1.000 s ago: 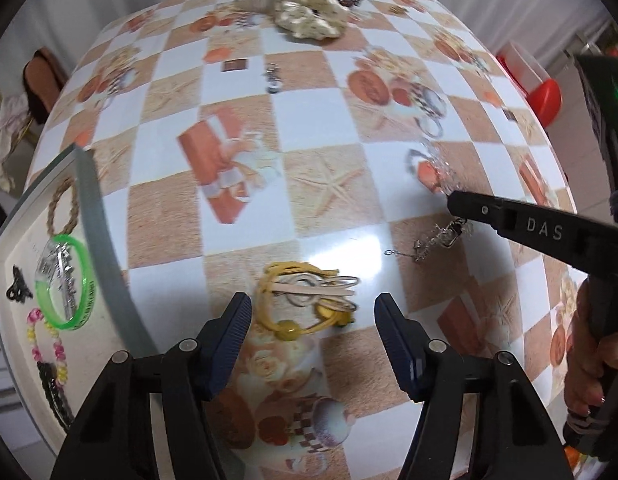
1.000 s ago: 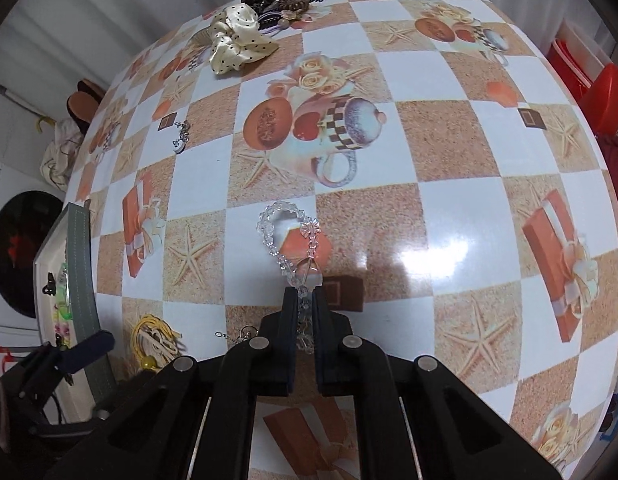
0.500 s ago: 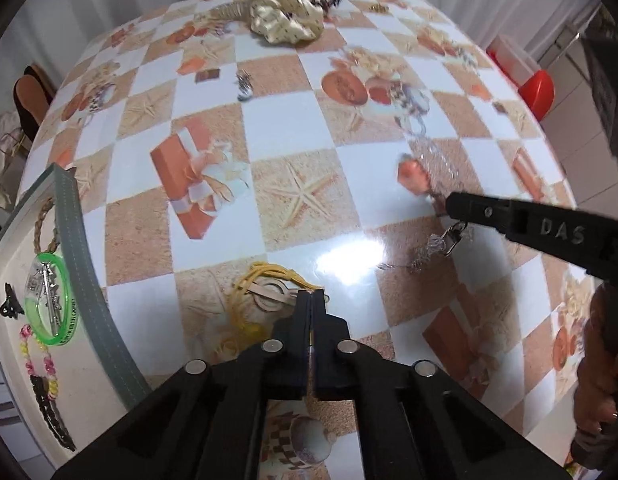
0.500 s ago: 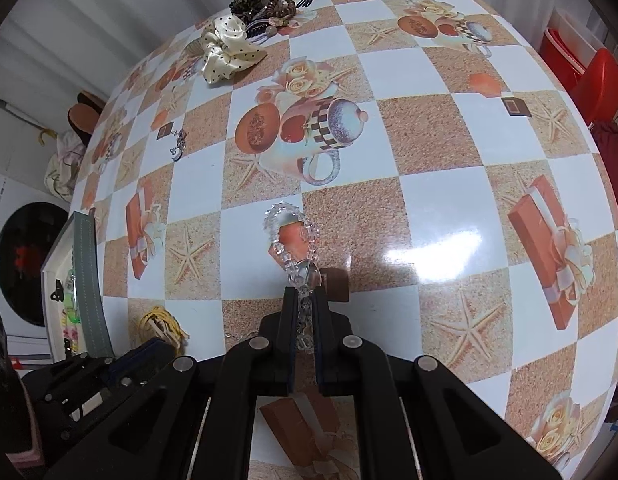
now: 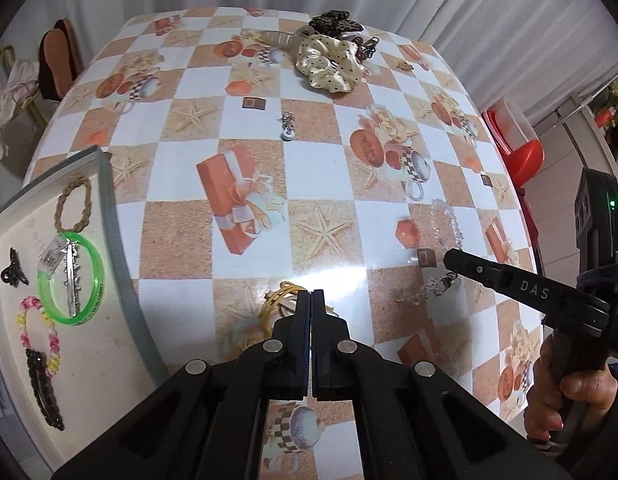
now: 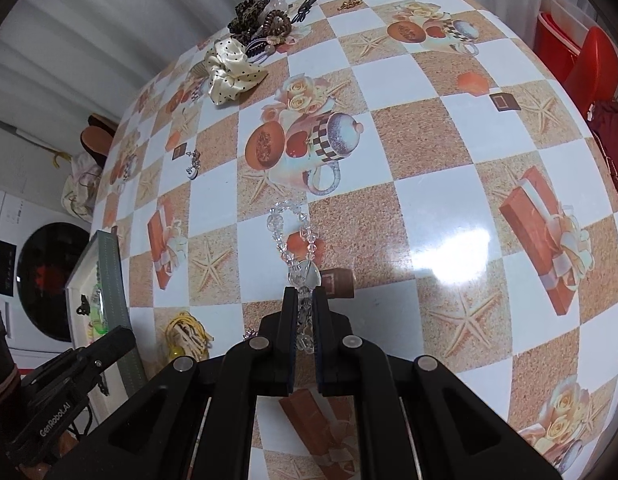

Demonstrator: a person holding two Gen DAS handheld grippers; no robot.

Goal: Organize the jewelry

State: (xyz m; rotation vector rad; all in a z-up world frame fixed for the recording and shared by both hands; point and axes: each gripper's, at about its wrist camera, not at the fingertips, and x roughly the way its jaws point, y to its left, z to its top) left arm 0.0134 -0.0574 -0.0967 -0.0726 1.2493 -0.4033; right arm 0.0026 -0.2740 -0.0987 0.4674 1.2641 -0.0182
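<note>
My left gripper [image 5: 310,294] is shut on a yellow bracelet bundle [image 5: 280,302], held just above the chequered table; it also shows in the right wrist view [image 6: 187,334]. My right gripper [image 6: 301,294] is shut on a clear bead bracelet [image 6: 293,236], whose loop hangs forward over the table; in the left wrist view the beads [image 5: 449,220] lie past the right gripper's tip [image 5: 455,258]. A white tray [image 5: 13,364] at the left holds a green bangle [image 5: 71,280], a braided ring, a pink-yellow coil, and black clips.
A silver chain [image 5: 437,286] lies between the grippers. A small charm [image 5: 287,126] sits mid-table. A cream dotted scrunchie [image 5: 329,66] and dark hair ties [image 6: 265,26] lie at the far end. A red bin [image 5: 517,148] stands beyond the right edge.
My left gripper closed on the yellow bundle and has lifted back. My right gripper stays shut on the clear bead bracelet and has risen a little.
</note>
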